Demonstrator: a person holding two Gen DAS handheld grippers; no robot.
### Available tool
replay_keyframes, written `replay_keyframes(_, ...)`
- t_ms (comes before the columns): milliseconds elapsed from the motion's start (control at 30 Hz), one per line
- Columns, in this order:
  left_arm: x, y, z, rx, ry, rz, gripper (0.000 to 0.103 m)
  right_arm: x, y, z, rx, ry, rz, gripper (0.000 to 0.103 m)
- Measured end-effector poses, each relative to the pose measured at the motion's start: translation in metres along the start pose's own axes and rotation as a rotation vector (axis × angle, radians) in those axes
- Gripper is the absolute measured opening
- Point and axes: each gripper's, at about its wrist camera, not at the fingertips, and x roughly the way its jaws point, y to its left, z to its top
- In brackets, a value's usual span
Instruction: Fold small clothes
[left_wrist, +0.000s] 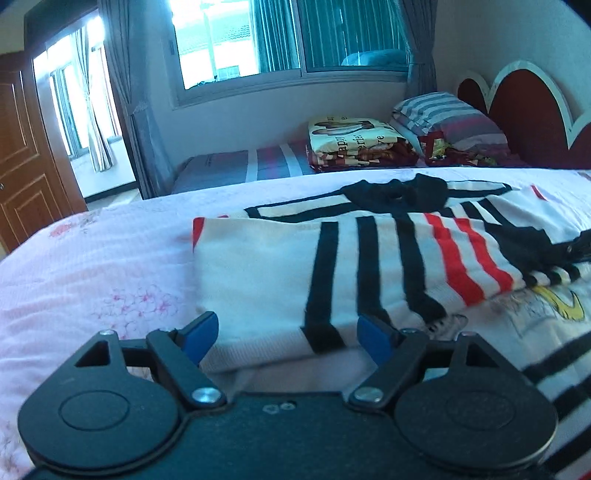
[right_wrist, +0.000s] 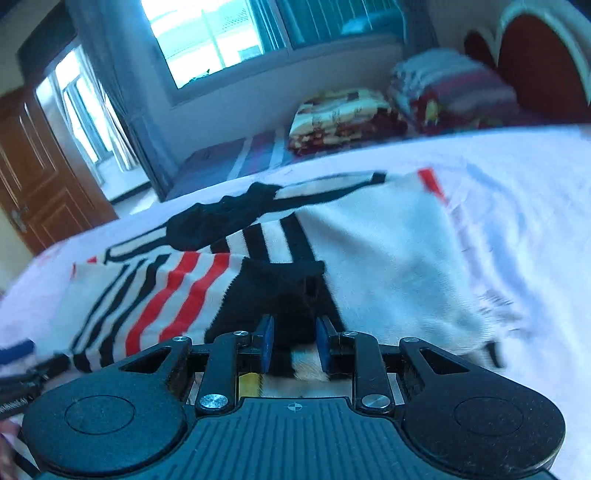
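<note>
Small striped sweater (left_wrist: 369, 266) spread on the pink floral bedspread (left_wrist: 92, 266), white knit with black bars and a band of red stripes, one sleeve folded across the body. Black collar (left_wrist: 399, 194) bunched at the far edge, toward the window (left_wrist: 295, 40). Left gripper (left_wrist: 288, 338) low over the near hem, blue pads (left_wrist: 201, 332) spread wide apart, one off the cloth's left edge over the bedspread, the other over a black stripe; nothing pinched between them. Over to the right wrist view, blurred by motion: right gripper (right_wrist: 293, 345) with its blue pads (right_wrist: 266, 341) drawn close on either side of the black cuff (right_wrist: 280, 291) of a sleeve, cloth running between them, so pinching that cuff by the look of it, though the exact contact is hard to make out through the blur. Red stripes (right_wrist: 173, 299) just left of the cuff, plain white knit off to the right. Sliver of the other gripper's blue pad at the far left edge of that view. Beyond the bedspread, a folded patterned blanket (left_wrist: 354, 142) beside a striped pillow (left_wrist: 443, 114), both against the red scalloped headboard (left_wrist: 528, 118) end. Grey curtains (left_wrist: 129, 92) flanking the window, brown wooden door (left_wrist: 26, 155) standing at far left.
</note>
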Motion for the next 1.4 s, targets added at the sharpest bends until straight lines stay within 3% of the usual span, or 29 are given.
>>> replay_keyframes(133, 0.017, 0.004, -0.003, 0.011, 0.023, -0.011, 0.085, 0.006, 0.000, 0.000, -0.034, -0.012, 0.005, 0.024)
replay_keyframes(167, 0.019, 0.004, -0.004, 0.015, 0.025, -0.017, 0.086, 0.005, 0.002, -0.001, -0.061, -0.015, -0.002, 0.006)
replay_keyframes(367, 0.015, 0.012, -0.008, 0.023, 0.023, -0.050, 0.086, -0.021, 0.003, -0.016, -0.069, -0.022, 0.029, 0.006)
replay_keyframes(533, 0.014, 0.014, -0.006, 0.048, 0.029, -0.064, 0.086, -0.019, 0.002, -0.018, -0.066, -0.015, 0.026, 0.006)
replay_keyframes(667, 0.003, 0.013, 0.001, 0.024, -0.010, -0.078, 0.083, -0.035, 0.009, -0.010, -0.100, -0.108, -0.006, 0.006)
replay_keyframes(733, 0.004, 0.008, 0.002, 0.029, -0.013, -0.082, 0.083, -0.030, 0.013, -0.009, -0.133, -0.091, -0.006, 0.006)
replay_keyframes(800, 0.017, 0.004, -0.002, 0.035, 0.060, -0.081, 0.084, -0.012, 0.013, -0.014, -0.159, -0.006, -0.060, 0.006)
replay_keyframes(900, 0.019, 0.005, -0.005, 0.030, 0.059, -0.086, 0.085, -0.013, 0.008, -0.011, -0.126, -0.001, -0.060, 0.006)
replay_keyframes(1033, 0.012, 0.005, -0.006, 0.037, 0.050, -0.070, 0.084, -0.036, 0.017, -0.012, -0.172, -0.089, -0.043, 0.006)
replay_keyframes(1100, 0.014, 0.001, -0.009, 0.045, 0.055, -0.056, 0.086, -0.020, 0.018, -0.016, -0.197, -0.003, -0.077, 0.006)
replay_keyframes(1200, 0.014, -0.003, -0.005, 0.050, 0.075, -0.036, 0.086, -0.013, 0.018, -0.008, -0.184, 0.033, -0.080, 0.006)
replay_keyframes(1400, -0.007, -0.007, -0.002, 0.084, 0.082, -0.020, 0.082, -0.051, 0.021, -0.007, -0.169, -0.006, -0.054, 0.007)
